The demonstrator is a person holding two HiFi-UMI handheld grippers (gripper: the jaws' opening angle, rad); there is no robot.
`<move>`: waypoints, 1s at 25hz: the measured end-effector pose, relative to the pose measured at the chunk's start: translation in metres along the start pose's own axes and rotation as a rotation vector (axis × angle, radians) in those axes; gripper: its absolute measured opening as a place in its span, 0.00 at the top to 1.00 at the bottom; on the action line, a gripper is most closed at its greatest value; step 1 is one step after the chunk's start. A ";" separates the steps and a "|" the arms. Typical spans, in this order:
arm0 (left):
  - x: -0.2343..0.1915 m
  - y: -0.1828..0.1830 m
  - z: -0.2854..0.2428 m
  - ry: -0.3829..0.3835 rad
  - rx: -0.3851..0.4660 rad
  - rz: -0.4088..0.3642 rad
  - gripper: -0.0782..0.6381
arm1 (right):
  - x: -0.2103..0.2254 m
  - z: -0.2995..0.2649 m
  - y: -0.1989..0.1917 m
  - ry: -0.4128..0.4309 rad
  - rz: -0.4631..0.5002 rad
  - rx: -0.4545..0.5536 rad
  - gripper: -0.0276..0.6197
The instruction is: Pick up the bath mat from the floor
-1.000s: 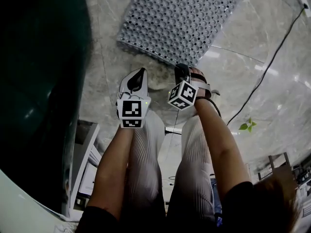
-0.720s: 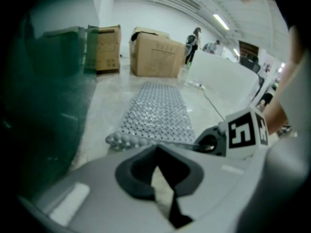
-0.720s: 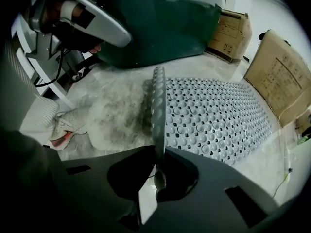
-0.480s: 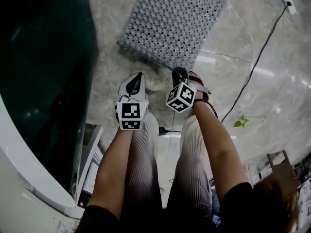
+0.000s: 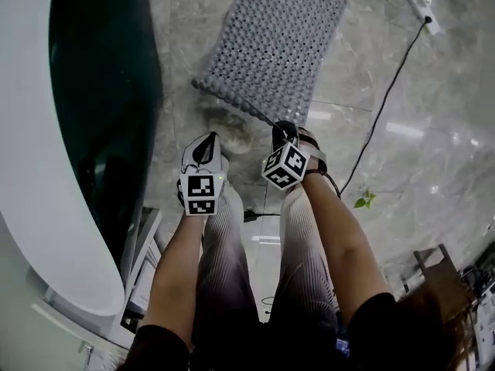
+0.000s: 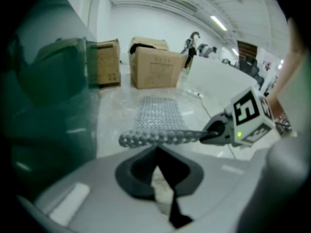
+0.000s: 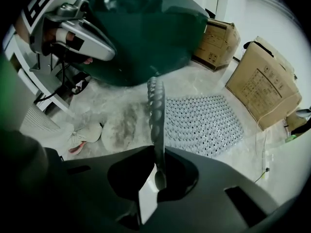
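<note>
The grey bath mat [image 5: 274, 41], covered in round holes, lies on the marble floor ahead of me. My right gripper [image 5: 285, 127] is shut on the mat's near corner and holds that edge up off the floor. In the right gripper view the pinched edge [image 7: 156, 110] rises as a thin strip from between the jaws [image 7: 158, 171]. In the left gripper view the lifted edge [image 6: 155, 138] runs across to the right gripper [image 6: 218, 132]. My left gripper [image 5: 207, 144] hangs beside it on the left, its jaws together with nothing between them and just short of the edge.
A dark green bathtub [image 5: 100, 91] with a white rim stands along the left. A black cable [image 5: 387, 107] runs across the floor at the right to a power strip [image 5: 418, 2]. Cardboard boxes [image 7: 262, 84] stand beyond the mat. A pale stain [image 5: 232, 126] marks the floor.
The mat's near edge has risen a little in the right gripper. Both grippers have drawn slightly back toward me, and the tub's white rim has come into the head view.
</note>
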State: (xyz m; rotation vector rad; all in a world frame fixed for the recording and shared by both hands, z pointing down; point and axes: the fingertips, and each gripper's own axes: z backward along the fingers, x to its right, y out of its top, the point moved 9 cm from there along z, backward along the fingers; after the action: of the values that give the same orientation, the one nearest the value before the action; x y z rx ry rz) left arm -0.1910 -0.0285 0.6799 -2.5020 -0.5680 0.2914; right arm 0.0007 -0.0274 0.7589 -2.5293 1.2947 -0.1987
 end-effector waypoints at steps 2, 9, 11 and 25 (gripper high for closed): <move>0.001 0.010 0.012 0.014 0.010 0.003 0.88 | 0.007 0.015 0.004 -0.006 -0.002 0.001 0.95; 0.012 0.039 0.053 0.049 0.032 0.048 0.88 | 0.035 0.070 0.020 -0.039 -0.032 0.031 0.95; 0.017 0.050 0.061 0.041 0.029 0.048 0.88 | 0.043 0.084 0.025 -0.043 -0.034 0.035 0.95; 0.023 0.122 0.125 0.033 0.087 0.036 0.88 | 0.060 0.193 0.063 -0.077 -0.073 0.093 0.95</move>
State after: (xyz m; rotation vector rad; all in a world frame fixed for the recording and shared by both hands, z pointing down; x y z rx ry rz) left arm -0.1700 -0.0523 0.5065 -2.4307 -0.4875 0.2814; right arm 0.0362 -0.0734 0.5550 -2.4818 1.1391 -0.1707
